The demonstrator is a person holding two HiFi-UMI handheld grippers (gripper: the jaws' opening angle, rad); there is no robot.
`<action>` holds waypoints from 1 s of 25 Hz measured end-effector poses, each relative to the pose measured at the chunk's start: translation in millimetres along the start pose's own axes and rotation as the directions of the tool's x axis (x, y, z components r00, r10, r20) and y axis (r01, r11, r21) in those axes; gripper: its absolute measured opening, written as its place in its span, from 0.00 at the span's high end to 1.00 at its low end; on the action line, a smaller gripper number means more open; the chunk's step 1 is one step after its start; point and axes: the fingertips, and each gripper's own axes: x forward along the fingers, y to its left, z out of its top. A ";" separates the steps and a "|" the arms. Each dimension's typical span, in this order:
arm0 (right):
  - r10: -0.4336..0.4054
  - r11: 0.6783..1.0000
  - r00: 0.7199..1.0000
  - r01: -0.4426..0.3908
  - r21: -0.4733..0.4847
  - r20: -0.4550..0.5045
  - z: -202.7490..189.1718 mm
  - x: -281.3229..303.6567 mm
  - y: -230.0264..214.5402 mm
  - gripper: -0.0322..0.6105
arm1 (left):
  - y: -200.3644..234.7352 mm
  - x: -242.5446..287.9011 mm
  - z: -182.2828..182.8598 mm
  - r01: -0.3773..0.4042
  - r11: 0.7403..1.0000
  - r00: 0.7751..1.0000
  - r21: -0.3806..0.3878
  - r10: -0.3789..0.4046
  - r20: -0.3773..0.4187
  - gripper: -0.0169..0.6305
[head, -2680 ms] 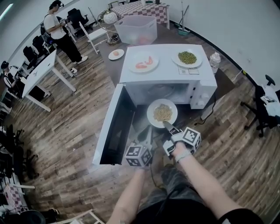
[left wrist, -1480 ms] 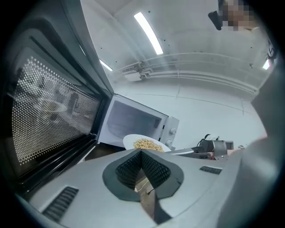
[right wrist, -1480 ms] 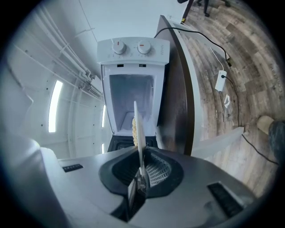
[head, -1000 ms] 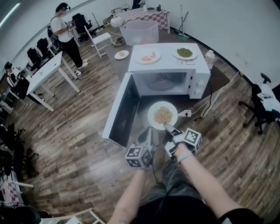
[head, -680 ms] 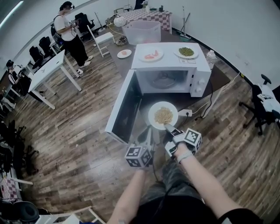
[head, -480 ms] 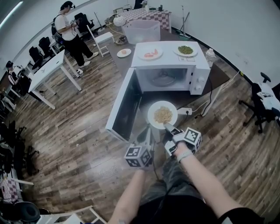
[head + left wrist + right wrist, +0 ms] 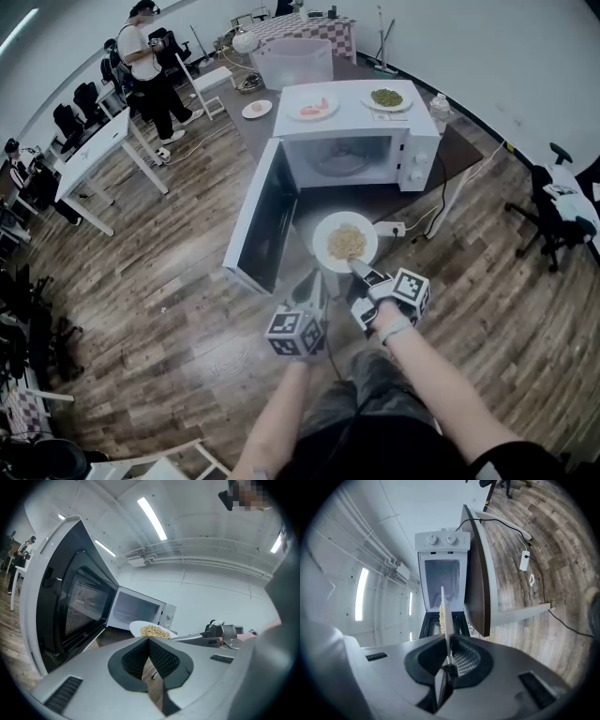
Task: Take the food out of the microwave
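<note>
Before the open microwave (image 7: 361, 155), the right gripper (image 7: 355, 269) pinches the noodle plate (image 7: 344, 241) by its rim; the left gripper (image 7: 316, 280) alongside is closed, empty.

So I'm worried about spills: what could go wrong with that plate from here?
The right tongs pinch the plate only at its near rim, so it could tip and spill the food. The left tongs are shut and empty, giving no support. The open microwave door stands beside the plate; a sideways swing could hit it.

Open microwave door (image 7: 255, 220) just left of plate (image 7: 322, 234)
</note>
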 end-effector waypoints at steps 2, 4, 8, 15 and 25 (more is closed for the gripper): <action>0.003 1.000 1.000 -0.003 -0.001 -0.002 -2.3 -1.1 0.3 0.91 | -0.6 -0.2 1.0 0.003 1.000 1.000 0.002 -0.003 0.005 0.97; 0.006 1.000 1.000 -0.006 -0.001 -0.006 -4.3 -2.0 0.5 0.91 | -1.3 -0.3 0.9 0.004 1.000 1.000 -0.002 -0.004 0.008 0.97; 0.005 1.000 1.000 -0.005 0.001 -0.004 0.0 -3.6 -0.6 0.91 | -6.0 2.8 -0.3 0.012 1.000 1.000 -0.005 -0.012 0.007 0.97; 0.002 1.000 1.000 -0.002 0.015 -0.008 3.0 -8.7 -6.2 0.91 | -7.8 3.1 -4.0 0.000 1.000 1.000 -0.013 0.000 0.007 0.97; 0.003 1.000 0.999 -0.003 0.013 -0.037 1.4 -22.3 0.1 0.91 | -18.8 -7.7 -1.2 -0.037 0.999 0.999 -0.022 0.037 0.025 0.97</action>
